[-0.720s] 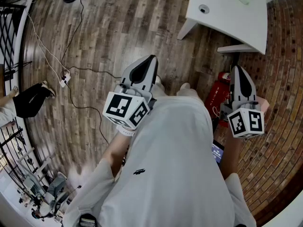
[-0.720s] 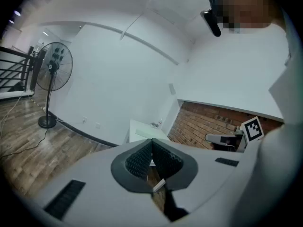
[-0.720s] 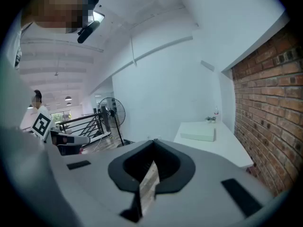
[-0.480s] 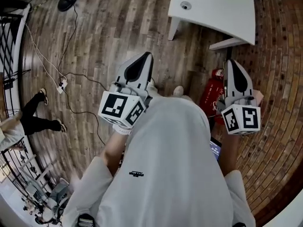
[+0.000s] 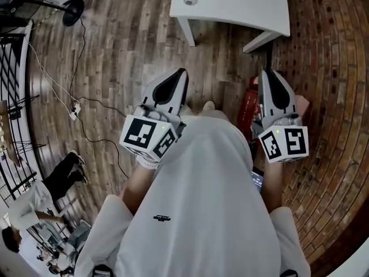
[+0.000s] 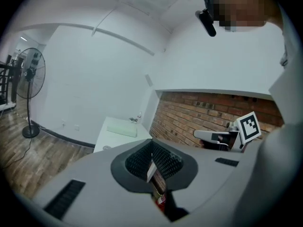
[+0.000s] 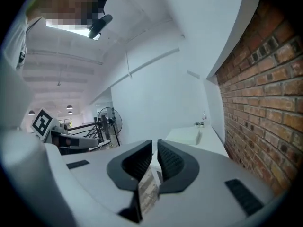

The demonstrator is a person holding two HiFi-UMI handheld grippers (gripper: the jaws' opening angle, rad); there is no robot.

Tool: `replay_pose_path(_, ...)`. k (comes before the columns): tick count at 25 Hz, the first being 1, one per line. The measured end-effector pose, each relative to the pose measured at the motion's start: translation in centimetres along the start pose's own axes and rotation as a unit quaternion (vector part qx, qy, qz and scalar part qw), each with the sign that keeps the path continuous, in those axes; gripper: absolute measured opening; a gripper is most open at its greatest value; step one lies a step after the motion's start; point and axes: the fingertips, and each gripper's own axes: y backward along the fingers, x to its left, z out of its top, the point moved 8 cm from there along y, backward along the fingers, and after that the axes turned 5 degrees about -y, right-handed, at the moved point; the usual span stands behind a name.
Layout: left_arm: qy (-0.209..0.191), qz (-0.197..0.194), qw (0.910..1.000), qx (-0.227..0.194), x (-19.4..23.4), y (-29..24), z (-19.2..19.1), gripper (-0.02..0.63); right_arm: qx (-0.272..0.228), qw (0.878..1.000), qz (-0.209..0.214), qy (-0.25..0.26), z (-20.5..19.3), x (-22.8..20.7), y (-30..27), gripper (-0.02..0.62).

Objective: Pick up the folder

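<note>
The folder (image 6: 122,126) is a pale green flat thing lying on the white table (image 6: 105,137), far ahead of both grippers. The right gripper view shows the folder (image 7: 186,135) as a pale slab on that table. In the head view only the table's near part (image 5: 242,7) shows, and the folder lies beyond the top edge. My left gripper (image 5: 183,73) and right gripper (image 5: 267,73) are held in front of the person's body, pointing at the table and well short of it. Both are shut with nothing between their jaws.
A red fire extinguisher (image 5: 249,105) stands on the floor by the table leg, under the right gripper. A brick wall (image 5: 328,97) runs along the right. Cables and a power strip (image 5: 74,113) lie on the wooden floor at left. A standing fan (image 6: 29,79) and another person (image 5: 57,183) are at far left.
The table has slid left and nearer in the head view as the person walks toward it. Both grippers keep their place before the body and stay shut.
</note>
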Motion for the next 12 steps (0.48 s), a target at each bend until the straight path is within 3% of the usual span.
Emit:
replay_pose_path(3,0.001,-0.001,1.0,0.005,-1.8,-0.8,-0.6,0.02,-0.001,1.0,0.013,0.017,-0.4,-1.3,0.5,0.009)
replay_pose_path(6,0.015,0.009,0.9998,0.008,-2.5,-1.8,-0.9,0.02,-0.006,1.0,0.002,0.0,-0.3,-2.8,0.3,0.008)
replay_pose_path(12,0.005,-0.017,0.9995,0.025,-1.7,-5.4,-0.1,0.02,-0.008,1.0,-0.015,-0.017,1.2,-4.5,-1.8,0.006)
